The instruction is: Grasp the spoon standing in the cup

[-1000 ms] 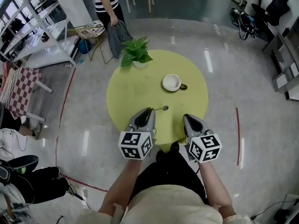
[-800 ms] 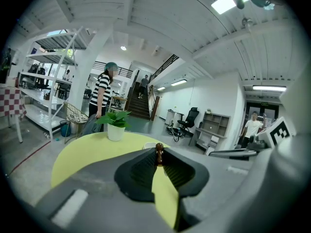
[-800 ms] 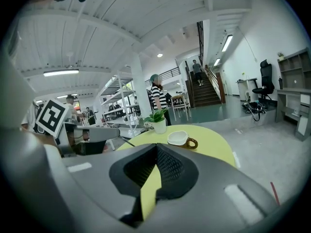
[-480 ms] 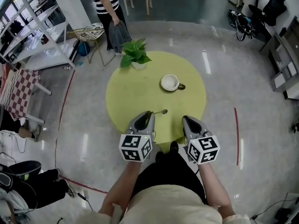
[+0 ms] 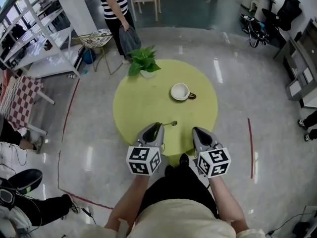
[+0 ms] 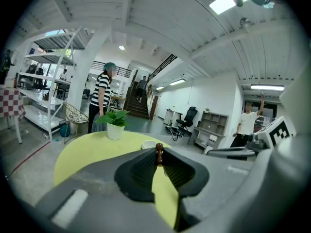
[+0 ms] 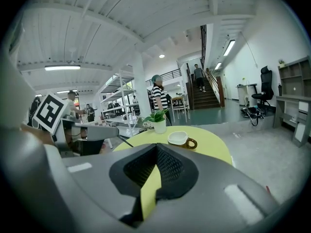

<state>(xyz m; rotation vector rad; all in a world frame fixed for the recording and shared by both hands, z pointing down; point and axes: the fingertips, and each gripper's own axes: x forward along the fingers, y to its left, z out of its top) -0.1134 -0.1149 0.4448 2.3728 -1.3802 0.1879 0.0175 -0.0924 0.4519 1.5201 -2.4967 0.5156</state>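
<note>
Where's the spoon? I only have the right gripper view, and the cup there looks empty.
Observer: It's in the left gripper, clamped between its jaws. The left gripper view shows the spoon with its brown handle end standing at the tips.
Operator: Where's the bowl end?
Observer: In the head view it pokes out past the left gripper's tip, over the yellow table and short of the cup.
Operator: Right gripper touching it?
Observer: No. In the head view the right gripper sits beside the left one, clear of the spoon.
</note>
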